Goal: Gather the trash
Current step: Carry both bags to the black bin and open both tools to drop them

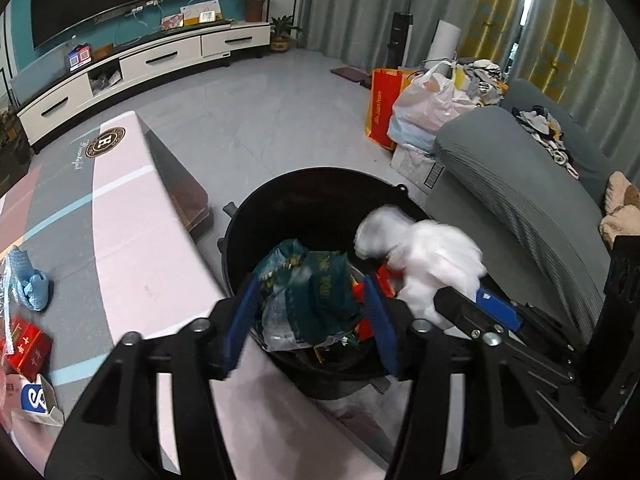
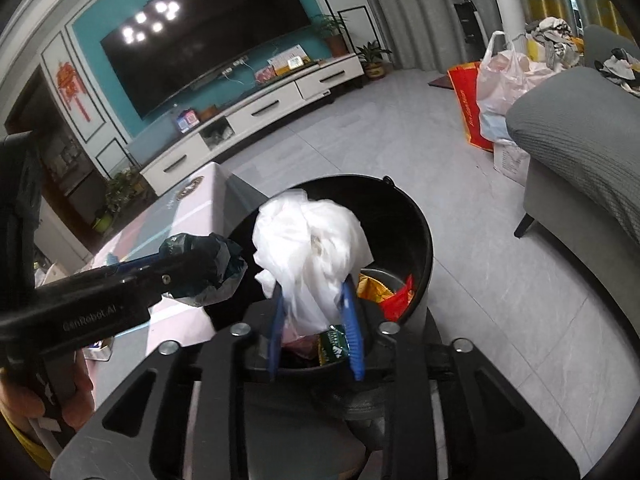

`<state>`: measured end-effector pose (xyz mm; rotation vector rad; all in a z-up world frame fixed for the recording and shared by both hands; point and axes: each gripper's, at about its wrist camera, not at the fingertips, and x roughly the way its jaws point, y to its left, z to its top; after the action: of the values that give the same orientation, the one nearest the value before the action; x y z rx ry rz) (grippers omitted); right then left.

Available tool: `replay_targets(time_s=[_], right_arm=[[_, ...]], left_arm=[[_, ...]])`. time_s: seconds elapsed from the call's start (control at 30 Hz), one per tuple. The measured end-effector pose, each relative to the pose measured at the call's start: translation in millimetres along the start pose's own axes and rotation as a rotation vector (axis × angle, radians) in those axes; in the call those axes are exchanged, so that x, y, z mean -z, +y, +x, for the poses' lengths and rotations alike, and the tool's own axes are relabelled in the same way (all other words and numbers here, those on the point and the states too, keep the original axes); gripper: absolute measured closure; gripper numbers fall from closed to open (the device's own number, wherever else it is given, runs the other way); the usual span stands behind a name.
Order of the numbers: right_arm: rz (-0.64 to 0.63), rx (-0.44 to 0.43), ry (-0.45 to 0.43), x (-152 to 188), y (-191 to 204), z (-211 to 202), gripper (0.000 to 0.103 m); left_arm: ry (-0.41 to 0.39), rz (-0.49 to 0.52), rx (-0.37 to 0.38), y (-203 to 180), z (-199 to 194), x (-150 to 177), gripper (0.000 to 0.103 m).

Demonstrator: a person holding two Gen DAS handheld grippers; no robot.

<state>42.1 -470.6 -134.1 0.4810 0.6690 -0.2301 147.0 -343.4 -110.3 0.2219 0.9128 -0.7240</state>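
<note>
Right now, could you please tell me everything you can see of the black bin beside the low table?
The black bin is a round, upright bucket that looks like plastic, open at the top, with small lugs at its rim. It stands on the grey tiled floor, close against the pink-topped table and near the grey sofa. Inside lie red and yellow wrappers. A dark green wrapper and a crumpled white bag hang over its mouth between gripper fingers; whether they touch it is unclear.

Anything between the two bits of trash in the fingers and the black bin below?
Nothing visible. The dark green crinkled wrapper in the left gripper and the white crumpled plastic bag in the right gripper both hang over the round black bin's open mouth; only earlier trash lies inside.
</note>
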Motion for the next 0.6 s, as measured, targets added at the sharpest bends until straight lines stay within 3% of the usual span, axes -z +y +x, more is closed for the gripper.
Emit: replay_targets(time_s=[0.03, 0.07, 0.33, 0.6], right_arm=[[0.007, 0.006, 0.002, 0, -1, 1, 0.061], [0.011, 0.007, 0.002, -1, -2, 1, 0.056], [0.012, 0.004, 0.004, 5, 1, -16, 0.050], [-0.047, -0.039, 0.052, 25, 31, -33, 0.049]], left_arm=[[0.000, -0.006, 0.004, 1, 1, 0, 0.030], [-0.002, -0.016, 0.009, 4, 1, 0, 0.030], [-0.027, -0.042, -0.013, 26, -24, 17, 0.024], [-0.018, -0.063, -0.097, 56, -74, 79, 0.019]])
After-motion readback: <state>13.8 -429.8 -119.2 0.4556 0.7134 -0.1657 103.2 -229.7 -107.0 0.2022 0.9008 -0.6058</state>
